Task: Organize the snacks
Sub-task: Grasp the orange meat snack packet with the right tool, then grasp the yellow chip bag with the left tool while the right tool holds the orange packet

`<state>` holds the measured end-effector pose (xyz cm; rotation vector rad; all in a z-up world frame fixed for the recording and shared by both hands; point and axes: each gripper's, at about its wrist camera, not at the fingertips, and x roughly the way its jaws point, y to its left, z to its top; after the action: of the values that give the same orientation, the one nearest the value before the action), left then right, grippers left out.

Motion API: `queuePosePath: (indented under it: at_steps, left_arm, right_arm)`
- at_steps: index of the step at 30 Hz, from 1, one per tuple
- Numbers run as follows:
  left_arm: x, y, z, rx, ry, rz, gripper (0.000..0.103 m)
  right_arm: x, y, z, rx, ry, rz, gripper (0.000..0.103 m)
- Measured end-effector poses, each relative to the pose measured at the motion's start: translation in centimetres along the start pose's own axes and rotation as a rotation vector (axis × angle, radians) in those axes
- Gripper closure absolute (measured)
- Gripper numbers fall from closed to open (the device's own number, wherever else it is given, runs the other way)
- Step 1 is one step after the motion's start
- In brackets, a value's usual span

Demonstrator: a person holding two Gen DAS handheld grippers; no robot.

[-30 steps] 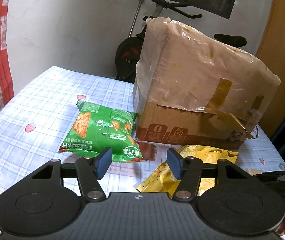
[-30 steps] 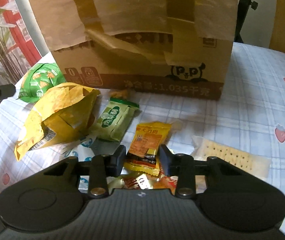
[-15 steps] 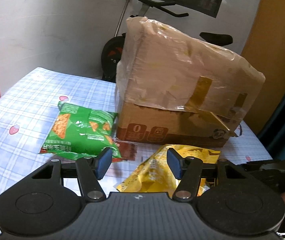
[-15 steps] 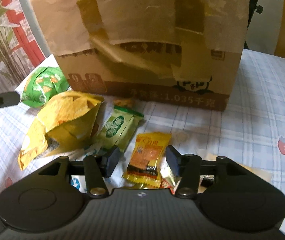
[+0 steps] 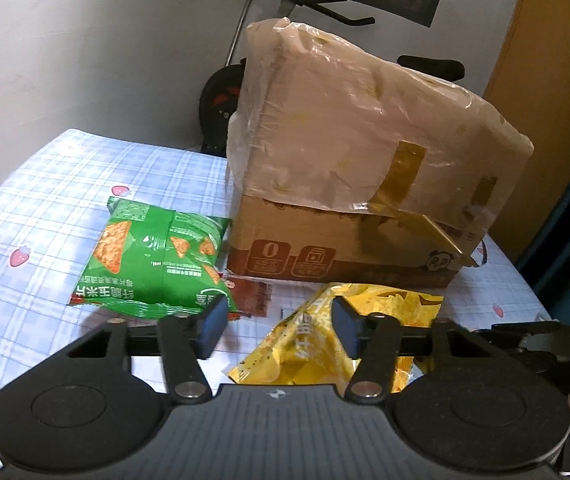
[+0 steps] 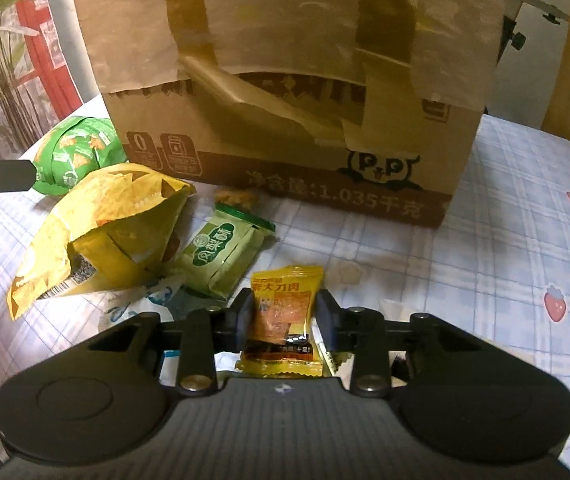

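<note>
Both fingers of the right tool [image 6: 285,316] flank the orange packet [image 6: 283,316].

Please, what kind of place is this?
Probably a room in a home: a checked tablecloth with strawberry prints, an exercise bike by the wall, and a taped cardboard box among snack packets.

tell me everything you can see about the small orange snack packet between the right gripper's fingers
The small orange snack packet is a glossy flat sachet with crimped ends, an orange picture panel under dark printed characters, and a dark band near its lower end. It lies flat on the checked tablecloth, lengthwise between the right gripper's open fingers. Whether they touch it is unclear.
</note>
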<state>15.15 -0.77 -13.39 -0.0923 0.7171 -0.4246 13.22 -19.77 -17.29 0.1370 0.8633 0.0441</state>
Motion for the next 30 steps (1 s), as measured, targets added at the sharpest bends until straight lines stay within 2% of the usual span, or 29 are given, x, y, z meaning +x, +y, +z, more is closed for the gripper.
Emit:
queuePosePath:
  at_steps: [3, 14, 19, 24, 27, 30]
  left_arm:
    - [0.2, 0.0, 0.0, 0.005, 0.005, -0.002, 0.065]
    - [0.7, 0.2, 0.1, -0.028, 0.029, -0.016, 0.065]
    - [0.4, -0.3, 0.1, -0.03, 0.037, -0.033, 0.063]
    - [0.4, -1.9, 0.3, 0.031, 0.027, -0.034, 0.032]
    - [0.9, -3.2, 0.6, 0.092, 0.039, -0.046, 0.019]
    - [2.1, -4.9, 0.4, 0.21, 0.088, -0.062, 0.013]
  right_arm:
    - [0.0, -0.1, -0.1, 0.005, -0.005, 0.003, 0.067]
    - [-0.9, -0.7, -0.7, 0.042, -0.021, 0.026, 0.07]
    - [-2.8, -1.1, -0.7, 0.054, -0.071, 0.021, 0.07]
    - [-4.5, -1.7, -0.1, 0.072, -0.115, 0.028, 0.07]
    - [-5.1, -1.4, 0.3, 0.067, -0.133, 0.048, 0.07]
    - [-5.3, -0.8, 0.7, 0.035, -0.139, 0.055, 0.07]
